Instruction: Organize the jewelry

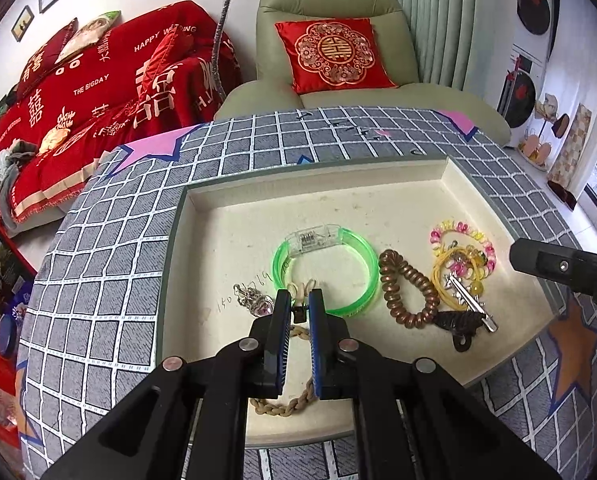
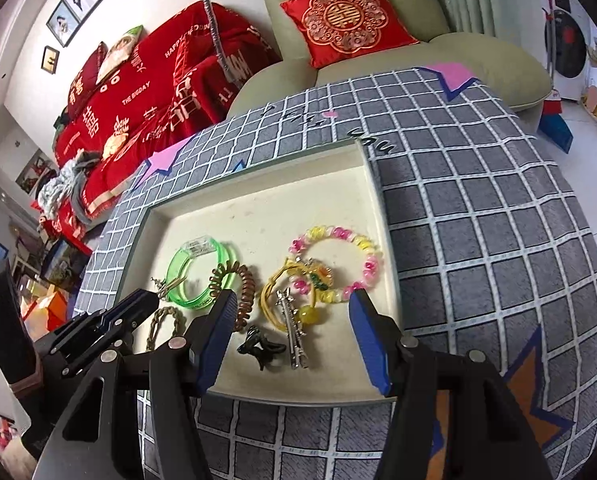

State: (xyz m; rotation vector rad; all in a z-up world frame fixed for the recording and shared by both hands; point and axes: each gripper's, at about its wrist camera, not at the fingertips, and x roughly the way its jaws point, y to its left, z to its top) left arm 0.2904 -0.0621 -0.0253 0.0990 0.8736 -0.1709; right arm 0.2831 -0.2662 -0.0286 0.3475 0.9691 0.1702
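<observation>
A cream tray (image 1: 258, 220) on a grey checked cloth holds the jewelry. My left gripper (image 1: 299, 300) is shut on the shell end of a tan braided bracelet (image 1: 286, 406), whose loop trails under the fingers onto the tray floor. A green translucent bangle (image 1: 368, 264) lies just beyond the tips. In the right wrist view my right gripper (image 2: 294, 300) stands open over a silver hair clip (image 2: 294, 328) and a yellow elastic band (image 2: 272, 292), with nothing pressed between its pads. The left gripper (image 2: 154, 300) shows at the left of that view.
Also in the tray are a brown coil hair tie (image 1: 410, 280), a pink and yellow bead bracelet (image 2: 358, 244), a black claw clip (image 2: 258, 346) and a silver charm with a pink heart (image 1: 254, 300). A green armchair (image 1: 338, 8) and a red-covered sofa stand behind the table.
</observation>
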